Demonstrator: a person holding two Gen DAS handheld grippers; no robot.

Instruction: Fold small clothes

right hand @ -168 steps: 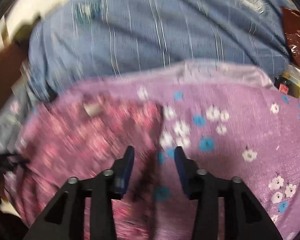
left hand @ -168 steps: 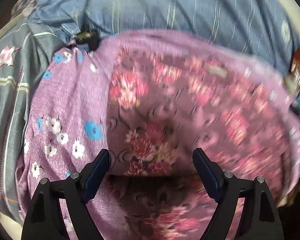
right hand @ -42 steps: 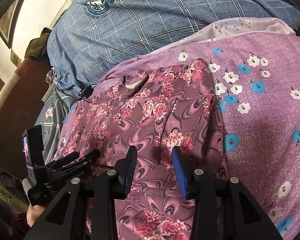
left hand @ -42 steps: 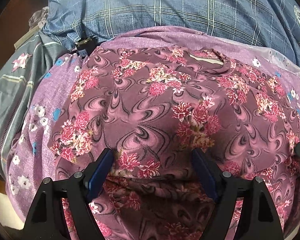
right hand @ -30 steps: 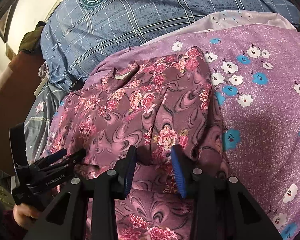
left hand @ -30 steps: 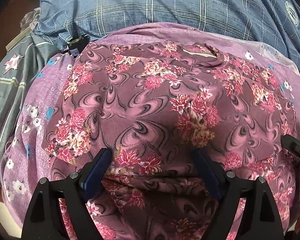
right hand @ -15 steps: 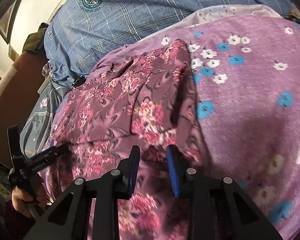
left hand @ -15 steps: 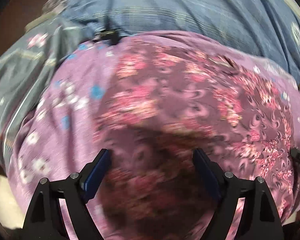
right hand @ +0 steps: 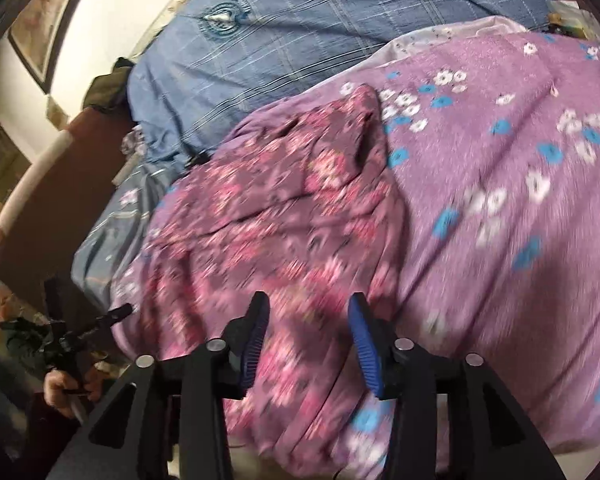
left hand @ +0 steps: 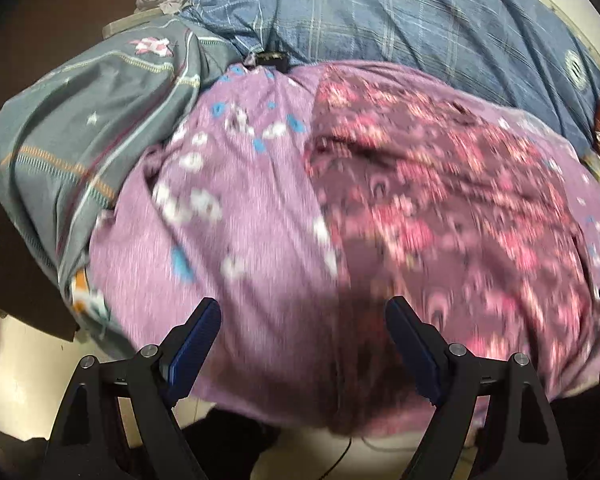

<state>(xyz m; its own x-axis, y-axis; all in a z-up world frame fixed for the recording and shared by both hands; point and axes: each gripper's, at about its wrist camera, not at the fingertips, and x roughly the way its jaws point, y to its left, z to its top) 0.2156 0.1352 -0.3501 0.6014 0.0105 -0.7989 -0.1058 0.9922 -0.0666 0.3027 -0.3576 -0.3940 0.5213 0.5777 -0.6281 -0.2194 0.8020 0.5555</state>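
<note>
right wrist view: a bed [right hand: 500, 208] under a soft lilac sheet printed with small white and blue flowers, a blue checked quilt [right hand: 300, 40] bunched behind it, pale wall and framed pictures at the left. the maroon floral garment [right hand: 284, 216], thin and wrinkled, lies folded over on the sheet near the bed's front edge. the right hand-held gripper [right hand: 308, 320] hangs just over it, its jaws just widened and nothing pinched. in the left wrist view the left hand-held gripper [left hand: 302, 320] stands wide apart above the blurred sheet and the garment's edge, gripping nothing.
</note>
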